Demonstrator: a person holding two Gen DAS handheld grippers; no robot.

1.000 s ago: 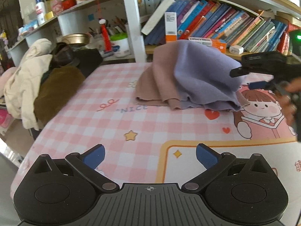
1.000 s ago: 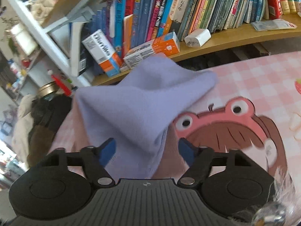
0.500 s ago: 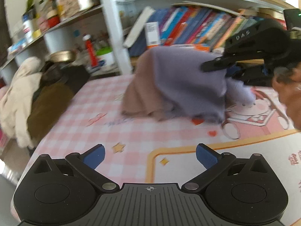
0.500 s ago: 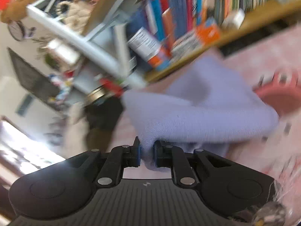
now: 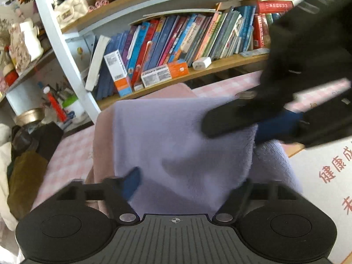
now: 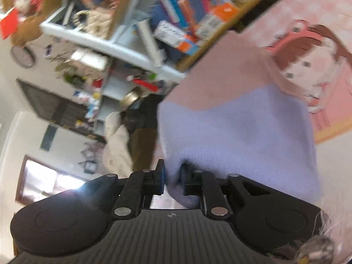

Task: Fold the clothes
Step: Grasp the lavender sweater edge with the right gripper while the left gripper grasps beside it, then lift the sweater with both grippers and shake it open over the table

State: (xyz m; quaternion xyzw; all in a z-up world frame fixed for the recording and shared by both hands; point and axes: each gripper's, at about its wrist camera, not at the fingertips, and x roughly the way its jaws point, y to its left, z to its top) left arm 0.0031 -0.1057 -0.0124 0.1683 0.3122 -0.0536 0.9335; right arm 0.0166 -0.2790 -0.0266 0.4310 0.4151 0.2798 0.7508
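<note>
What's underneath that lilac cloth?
A pink cloth shows beneath the lilac cloth, on a pink checked table cover. Anything further under the pile is covered.

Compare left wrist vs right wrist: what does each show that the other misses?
Left wrist only: the right hand-held gripper from outside, at the lilac cloth, and red printed characters on the mat. Right wrist only: the right pads pinching a cloth fold, a wall clock, a window. Both: the cloth, bookshelf, pink mat.

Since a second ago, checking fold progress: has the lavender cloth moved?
Yes. The lavender cloth now hangs lifted in front of the bookshelf, nearer the left gripper.
</note>
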